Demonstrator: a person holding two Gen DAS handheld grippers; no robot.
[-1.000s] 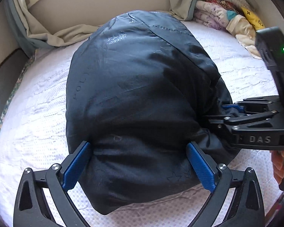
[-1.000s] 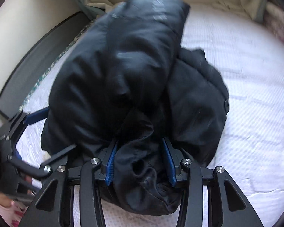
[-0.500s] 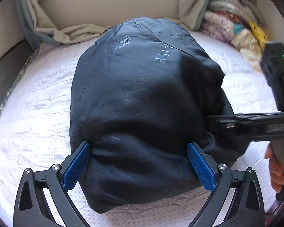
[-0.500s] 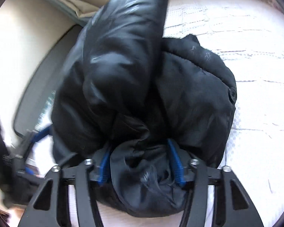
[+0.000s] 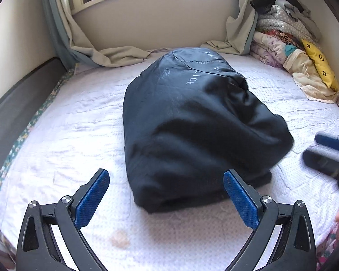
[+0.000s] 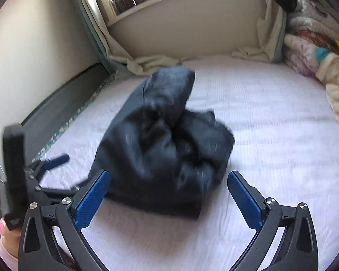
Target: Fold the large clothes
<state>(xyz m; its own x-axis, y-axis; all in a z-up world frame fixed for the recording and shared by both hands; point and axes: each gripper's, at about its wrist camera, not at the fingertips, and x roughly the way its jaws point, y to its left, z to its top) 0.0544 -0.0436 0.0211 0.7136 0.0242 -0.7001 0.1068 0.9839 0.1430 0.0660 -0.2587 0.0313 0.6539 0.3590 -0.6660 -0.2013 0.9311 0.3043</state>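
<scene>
a dark navy padded jacket (image 5: 192, 122) lies folded into a bulky bundle near the middle of the white quilted bedspread (image 5: 63, 131), its lining outward with pale printed lettering and leaf marks near the far end. from the right wrist view the same jacket (image 6: 165, 149) shows a rounded hump toward the window and looser folds on the near side, blurred. the left gripper (image 5: 166, 197) stands wide, its blue pads either side of the bundle's near end and clear of the cloth, nothing pinched between them. the right gripper (image 6: 169, 197) is opening, its jaws spread wide; the left pad overlaps the jacket's near edge in the picture, and nothing is clamped. in the left wrist view the right gripper (image 5: 330, 151) shows at the right edge, just beside the bundle and apart from it. cream curtains (image 5: 115, 54) pool on the bed under the window sill, and a pile of folded blankets and clothes (image 5: 289, 47) with a yellow cushion (image 5: 319, 67) sits in the far right corner. a faint brownish stain (image 5: 119, 240) marks the bedspread near the left gripper.
</scene>
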